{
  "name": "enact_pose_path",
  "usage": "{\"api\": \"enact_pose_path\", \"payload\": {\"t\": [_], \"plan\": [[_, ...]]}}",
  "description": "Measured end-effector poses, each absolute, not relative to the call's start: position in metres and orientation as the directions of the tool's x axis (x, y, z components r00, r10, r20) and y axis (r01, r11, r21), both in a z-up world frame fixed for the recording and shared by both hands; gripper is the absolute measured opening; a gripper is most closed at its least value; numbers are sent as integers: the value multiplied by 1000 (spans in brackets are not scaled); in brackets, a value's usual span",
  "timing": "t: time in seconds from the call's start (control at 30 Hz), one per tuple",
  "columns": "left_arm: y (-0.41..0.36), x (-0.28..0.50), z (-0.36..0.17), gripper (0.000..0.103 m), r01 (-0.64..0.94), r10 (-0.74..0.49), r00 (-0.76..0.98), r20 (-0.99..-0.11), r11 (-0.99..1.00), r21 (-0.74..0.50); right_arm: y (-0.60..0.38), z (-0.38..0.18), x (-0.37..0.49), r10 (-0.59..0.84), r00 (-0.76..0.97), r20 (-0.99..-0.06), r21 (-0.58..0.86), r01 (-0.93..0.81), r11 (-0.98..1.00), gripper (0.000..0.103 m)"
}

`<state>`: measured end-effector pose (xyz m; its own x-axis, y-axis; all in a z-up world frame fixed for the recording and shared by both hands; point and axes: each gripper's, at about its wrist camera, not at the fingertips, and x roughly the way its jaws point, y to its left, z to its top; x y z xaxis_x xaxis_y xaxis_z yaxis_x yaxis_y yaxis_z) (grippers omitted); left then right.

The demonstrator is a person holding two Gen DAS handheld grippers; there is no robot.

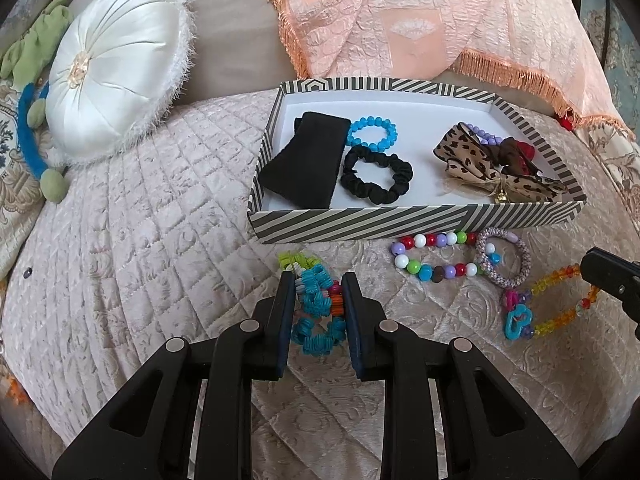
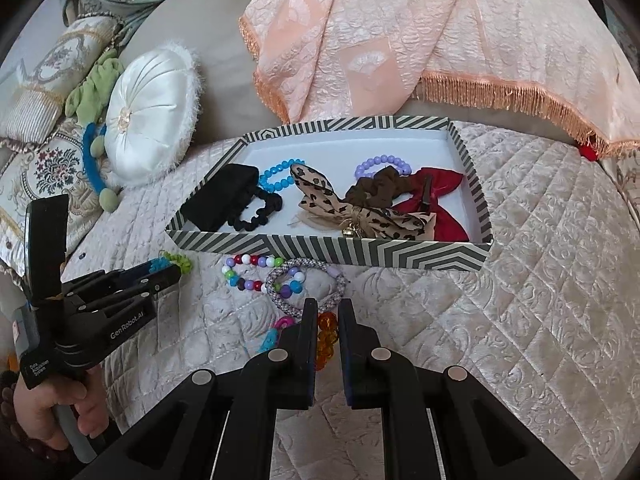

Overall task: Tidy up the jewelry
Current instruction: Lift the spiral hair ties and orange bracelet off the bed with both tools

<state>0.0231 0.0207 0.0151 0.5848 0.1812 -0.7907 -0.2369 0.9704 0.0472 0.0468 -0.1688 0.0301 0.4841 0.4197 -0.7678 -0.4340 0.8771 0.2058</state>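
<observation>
A striped box (image 1: 360, 224) (image 2: 320, 248) lies on the quilted bed. It holds a black headband (image 1: 304, 160), a blue bead bracelet (image 1: 372, 132), a black scrunchie (image 1: 378, 176), a leopard bow (image 1: 480, 160) and a red bow (image 2: 440, 196). In front of the box, my left gripper (image 1: 319, 282) (image 2: 170, 276) is shut on a turquoise and green coil bracelet (image 1: 316, 312). My right gripper (image 2: 328, 306) (image 1: 608, 276) is shut on an amber bead bracelet (image 2: 326, 332) (image 1: 556, 280) with a turquoise charm (image 1: 518, 320). A multicoloured bead bracelet (image 1: 432, 270) and a braided bangle (image 1: 504, 264) lie between the two.
A white round satin cushion (image 1: 116, 68) leans at the back left, beside a green and blue plush toy (image 1: 36, 120). A peach fringed cloth (image 1: 440, 20) drapes behind the box. A person's hand (image 2: 52, 408) holds the left gripper's handle. Quilted cover stretches to the right of the box.
</observation>
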Motion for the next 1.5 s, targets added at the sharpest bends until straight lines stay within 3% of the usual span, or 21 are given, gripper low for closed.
{"api": "enact_pose_path", "payload": {"t": [1.5], "plan": [[21, 23, 16, 22, -236, 183, 586, -789, 970, 50, -163, 34, 44, 415, 494, -764, 180, -455, 872, 9]]}}
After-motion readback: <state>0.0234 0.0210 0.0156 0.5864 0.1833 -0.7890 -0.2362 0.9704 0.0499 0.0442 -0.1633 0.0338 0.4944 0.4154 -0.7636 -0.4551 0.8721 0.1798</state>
